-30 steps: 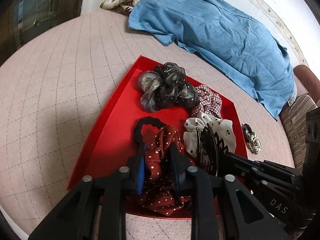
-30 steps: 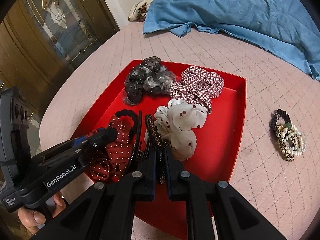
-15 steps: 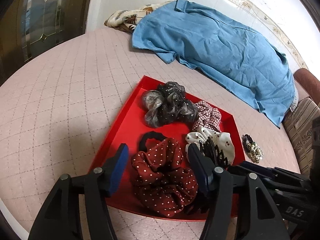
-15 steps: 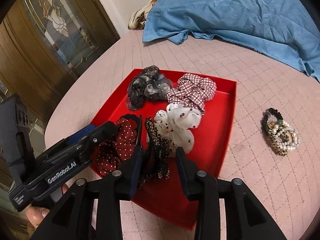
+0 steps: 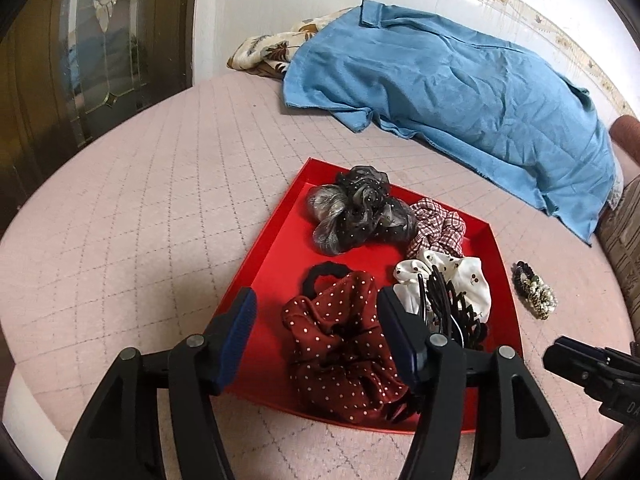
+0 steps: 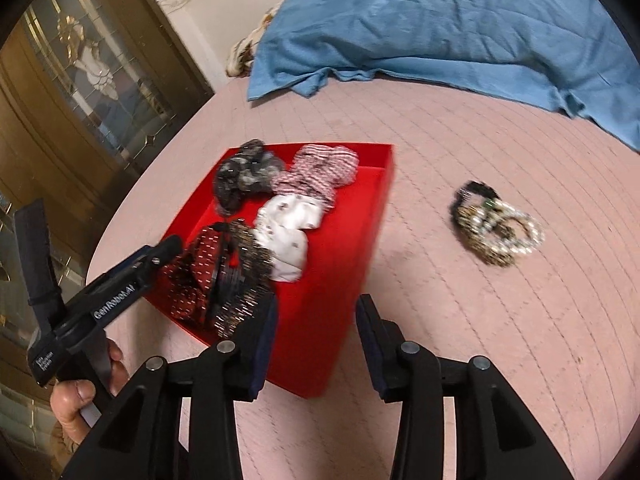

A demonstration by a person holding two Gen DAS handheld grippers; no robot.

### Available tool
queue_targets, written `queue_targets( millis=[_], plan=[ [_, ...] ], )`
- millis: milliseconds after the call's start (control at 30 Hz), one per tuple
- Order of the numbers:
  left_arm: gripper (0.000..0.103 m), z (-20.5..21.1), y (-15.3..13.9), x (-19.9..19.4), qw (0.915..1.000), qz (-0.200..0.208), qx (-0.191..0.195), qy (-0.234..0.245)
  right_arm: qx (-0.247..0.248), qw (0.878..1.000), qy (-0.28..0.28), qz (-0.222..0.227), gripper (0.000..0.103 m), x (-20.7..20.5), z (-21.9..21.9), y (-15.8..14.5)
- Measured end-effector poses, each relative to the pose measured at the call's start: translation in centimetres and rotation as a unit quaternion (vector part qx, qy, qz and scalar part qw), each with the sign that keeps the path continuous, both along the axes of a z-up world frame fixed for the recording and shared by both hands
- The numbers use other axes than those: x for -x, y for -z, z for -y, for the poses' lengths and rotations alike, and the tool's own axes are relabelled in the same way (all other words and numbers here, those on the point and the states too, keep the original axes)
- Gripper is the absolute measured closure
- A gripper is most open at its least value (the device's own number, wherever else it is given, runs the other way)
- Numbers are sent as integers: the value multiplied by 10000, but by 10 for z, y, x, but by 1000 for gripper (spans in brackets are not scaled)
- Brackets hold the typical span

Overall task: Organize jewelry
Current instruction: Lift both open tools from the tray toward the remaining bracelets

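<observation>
Scrunchies fill the red tray [image 5: 276, 264]: a grey one [image 5: 356, 212] at 12 o'clock, a checked one [image 5: 438, 226], a white one [image 5: 460, 284], and a dotted red one [image 5: 340, 352] at 6. Black clips [image 5: 452, 312] touch the white one. Bracelets [image 6: 496, 228] lie on the bed at the tray's 3 o'clock, maybe tangled; that view is blurry. Both the left gripper [image 5: 316, 336] and the right gripper [image 6: 316, 340] gape wide, holding nothing.

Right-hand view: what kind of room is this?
Probably a bedroom at home: a quilted pink mattress, a blue blanket heaped on it, and an ornate glass-panelled door alongside.
</observation>
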State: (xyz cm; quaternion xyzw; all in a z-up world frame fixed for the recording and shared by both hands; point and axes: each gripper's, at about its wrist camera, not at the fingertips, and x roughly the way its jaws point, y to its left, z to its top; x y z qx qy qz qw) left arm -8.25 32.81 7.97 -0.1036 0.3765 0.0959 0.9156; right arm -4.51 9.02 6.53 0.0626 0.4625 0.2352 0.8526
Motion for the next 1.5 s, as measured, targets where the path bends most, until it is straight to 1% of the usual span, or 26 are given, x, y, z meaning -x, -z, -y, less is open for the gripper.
queue_targets(
  millis=[133,200,433,633,733,967,1100,1267,1367,1500],
  plan=[
    [42,10,-11,7,9999,-69,-99,-5,-35,9998,174,-1,58,3,21,-2],
    [40,16,-16,13,9998,-107,-180,-11,-87,9996,262,16,55,5,30,-4],
    [39,44,-31,35,9988,-250,-411,55,-186,9989,432,65,53,16,54,-8],
    [39,70,-44,49,9972,-259,-674,180,-216,9980,564,171,52,30,74,-14],
    [38,83,-50,56,9959,-253,-832,238,-257,9973,647,221,50,35,86,-18],
    [35,107,-59,66,9924,-213,-1149,383,-300,9954,857,312,48,47,115,-20],
    [34,114,-62,69,9926,-190,-1107,465,-267,9943,993,286,47,50,133,-15],
    [30,121,-60,69,9948,-228,-731,672,-203,9928,1169,191,47,47,155,-4],
    [30,130,-55,66,9939,-292,-734,774,-162,9919,1257,110,47,40,165,6],
    [30,140,-51,65,9928,-241,-748,904,-66,9916,1291,65,47,25,169,17]
  ],
)
